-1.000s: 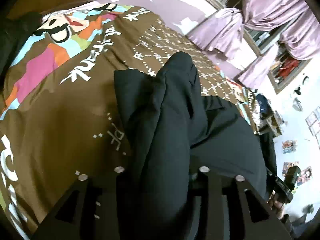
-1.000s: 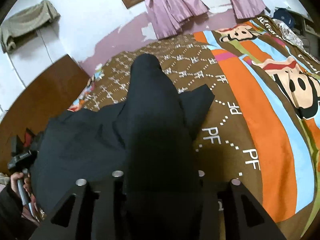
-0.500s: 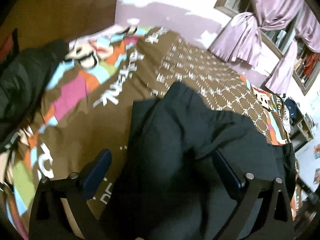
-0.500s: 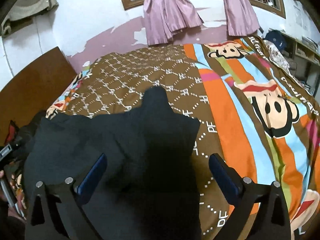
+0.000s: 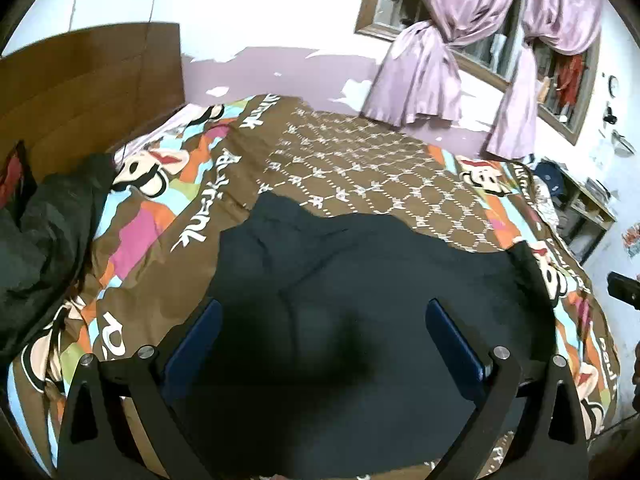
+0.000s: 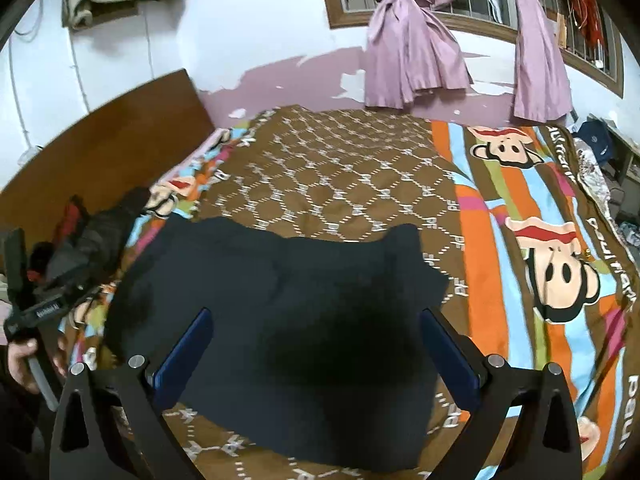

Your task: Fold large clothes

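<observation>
Black cloth, the garment [image 5: 360, 280], is lying spread on the bed [image 5: 352, 168], across the brown patterned quilt, with its far edge rumpled and one corner reaching toward the striped monkey print. Both grippers are hanging above it, apart from it. The left gripper [image 5: 324, 320] is standing wide, its blue-padded fingers [image 5: 196, 340] having just been opening, with nothing pinched between them. The right gripper [image 6: 316, 328] is likewise gaping, freshly spread, its fingers [image 6: 448, 356] clear of the fabric. A dark heap of clothes [image 5: 48, 248] is sitting by the wooden headboard [image 5: 88, 88]. Purple curtains [image 6: 412, 52] are hanging at the window.
</observation>
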{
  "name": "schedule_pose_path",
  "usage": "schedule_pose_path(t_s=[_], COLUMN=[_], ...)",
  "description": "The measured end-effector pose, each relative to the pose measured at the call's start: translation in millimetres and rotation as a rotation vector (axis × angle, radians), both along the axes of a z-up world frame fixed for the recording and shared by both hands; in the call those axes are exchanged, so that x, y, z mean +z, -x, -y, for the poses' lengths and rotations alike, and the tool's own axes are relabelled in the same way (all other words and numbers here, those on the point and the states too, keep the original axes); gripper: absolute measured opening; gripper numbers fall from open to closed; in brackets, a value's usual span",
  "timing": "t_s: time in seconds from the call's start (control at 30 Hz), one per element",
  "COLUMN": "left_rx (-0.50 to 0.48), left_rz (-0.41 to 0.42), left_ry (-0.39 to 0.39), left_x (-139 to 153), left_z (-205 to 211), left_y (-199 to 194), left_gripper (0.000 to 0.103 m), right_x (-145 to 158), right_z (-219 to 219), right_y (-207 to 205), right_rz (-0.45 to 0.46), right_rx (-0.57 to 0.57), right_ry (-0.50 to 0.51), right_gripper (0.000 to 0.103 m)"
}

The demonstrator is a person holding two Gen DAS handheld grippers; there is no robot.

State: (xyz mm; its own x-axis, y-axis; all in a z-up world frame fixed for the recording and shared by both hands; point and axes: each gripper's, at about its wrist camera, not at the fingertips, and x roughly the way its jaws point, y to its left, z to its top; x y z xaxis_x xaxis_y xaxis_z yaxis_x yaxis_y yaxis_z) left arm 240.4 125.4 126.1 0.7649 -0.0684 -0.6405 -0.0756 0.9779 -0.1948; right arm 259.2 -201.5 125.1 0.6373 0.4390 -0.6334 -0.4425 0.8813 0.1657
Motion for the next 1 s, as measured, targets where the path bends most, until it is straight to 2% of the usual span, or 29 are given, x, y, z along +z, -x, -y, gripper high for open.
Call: schedule_pose_path(t_s=[0.23,0.47,0.73,1.0], left_rx=[-0.044,-0.063,-0.071,-0.075], left_rz=[0.073,0.129,0.173,0.202], left_ry=[-0.02,-0.057,-0.086,-0.087], left_x=[27.4,41.3,42.5,30.1], left_z=[17.9,24.9,24.6,28.9], left_y=[38.2,81.6,117.4,143.2], left_gripper=[0.1,0.1,0.1,0.1], right_x=[6.4,4.3,-9.2,-25.6], right_z=[-15.4,-17.4,-16.7,-25.0], right_y=[46.9,84.1,124.0,155.2], right_rz=[0.095,0.159,0.214,0.284], right_rx=[0.012,0.005,-0.029,-0.045], right_ry=[-0.092,-0.124,-0.169,-0.152], right_gripper=[0.103,0.103,0.103,0.103])
